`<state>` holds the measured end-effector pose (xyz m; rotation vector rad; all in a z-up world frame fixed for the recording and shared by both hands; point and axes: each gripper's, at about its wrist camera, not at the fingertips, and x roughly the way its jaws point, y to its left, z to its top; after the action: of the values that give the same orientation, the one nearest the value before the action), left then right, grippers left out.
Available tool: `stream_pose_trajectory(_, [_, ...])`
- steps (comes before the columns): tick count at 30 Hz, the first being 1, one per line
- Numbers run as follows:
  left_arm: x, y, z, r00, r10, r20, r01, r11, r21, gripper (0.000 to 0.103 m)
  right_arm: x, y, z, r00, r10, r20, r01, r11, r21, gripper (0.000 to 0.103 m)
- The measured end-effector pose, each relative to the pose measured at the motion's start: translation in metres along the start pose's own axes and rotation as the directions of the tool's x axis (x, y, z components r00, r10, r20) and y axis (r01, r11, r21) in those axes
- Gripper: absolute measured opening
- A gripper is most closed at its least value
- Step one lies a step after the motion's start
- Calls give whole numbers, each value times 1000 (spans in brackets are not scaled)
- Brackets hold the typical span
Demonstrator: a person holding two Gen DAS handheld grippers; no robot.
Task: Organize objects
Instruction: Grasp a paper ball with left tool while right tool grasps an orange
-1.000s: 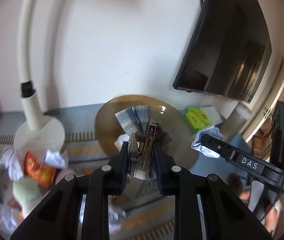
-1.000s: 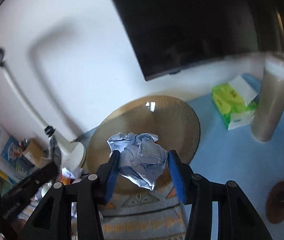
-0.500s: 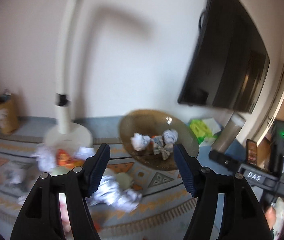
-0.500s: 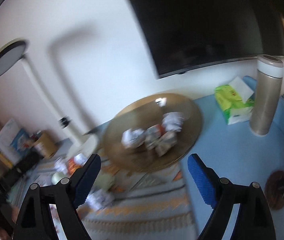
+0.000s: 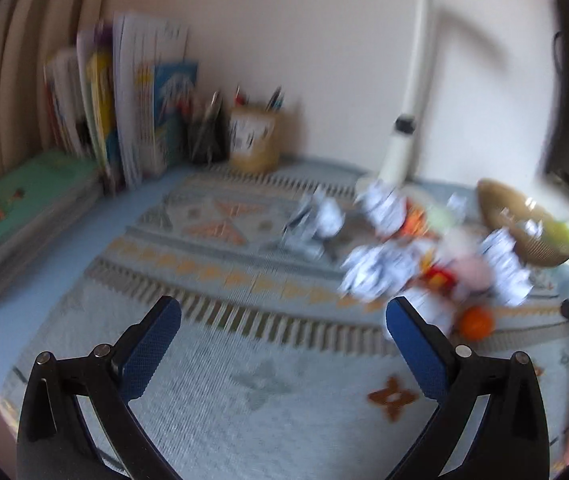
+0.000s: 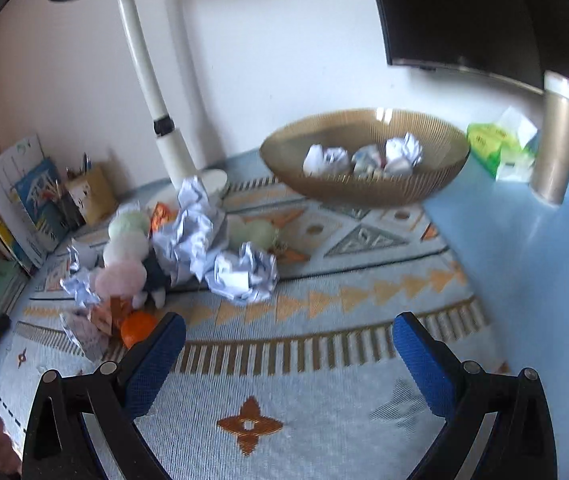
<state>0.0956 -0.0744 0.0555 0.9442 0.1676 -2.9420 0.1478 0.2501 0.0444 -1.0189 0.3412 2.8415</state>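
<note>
Left gripper: jaws opening, nothing between them.
Right gripper: jaws opening, nothing between them.
Bowl: paper balls inside.

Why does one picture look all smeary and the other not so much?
Left wrist view: strong motion blur smears the crumpled white paper balls and upright books. Right wrist view: sharper, with glare on the ribbed amber glass bowl; fisheye bends both.

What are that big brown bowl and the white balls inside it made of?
The bowl looks like amber-tinted glass or clear plastic: it is see-through, finely ribbed, and its rim catches a bright glint. The white balls look like crumpled paper: matte, with sharp creases and faint printed marks.
</note>
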Motion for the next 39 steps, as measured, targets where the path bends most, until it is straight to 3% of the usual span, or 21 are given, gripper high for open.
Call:
stream_pose_trajectory(3, [20,2,-5,999,-20,-48,20,1000,-8,102,8,8,-6,998,-65,-8,64,997,-44,103])
stream_pose_trajectory(6, [42,-10,-2,989,-19,-144,25,999,43,102,22,19,-9,988,-136,-66,129,986,-104,103])
stream_pose_trajectory(9, [51,-19,-8,978,-18,-208,39,995,96,102,28,30,-12,980,-189,-69,175,969,-172,103])
stream_pose_trajectory(12, [50,-31,-13,976,0,-219,37,986,163,102,24,37,-14,976,-212,-40,201,960,-193,103])
stream_pose_trajectory(16, [61,-39,-19,957,26,-290,40,975,220,102,24,37,-15,975,-220,-36,210,959,-189,103])
stream_pose_trajectory(27, [58,-36,-20,951,-2,-310,64,980,189,102,23,39,-15,976,-218,-25,209,959,-194,103])
stream_pose_trajectory(29, [50,-39,-19,962,-20,-272,77,976,202,102,23,39,-16,975,-221,-26,212,958,-194,103])
stream_pose_trajectory(31, [31,-46,-19,973,-108,-203,157,958,242,102,24,41,-16,975,-220,-36,209,957,-201,103])
stream_pose_trajectory(33, [19,-51,-18,964,-200,-177,243,932,269,102,23,43,-14,985,-163,-50,148,964,-219,103])
stream_pose_trajectory(35, [18,-61,-12,935,-281,-216,334,904,267,102,22,48,-10,994,-17,-111,-8,975,-222,103])
stream_pose_trajectory(37, [24,-73,-4,926,-298,-230,355,896,267,102,24,59,-4,978,111,-176,-147,967,-209,103])
stream_pose_trajectory(39, [38,-83,2,929,-267,-255,334,902,272,102,31,77,1,962,144,-234,-203,946,-252,103])
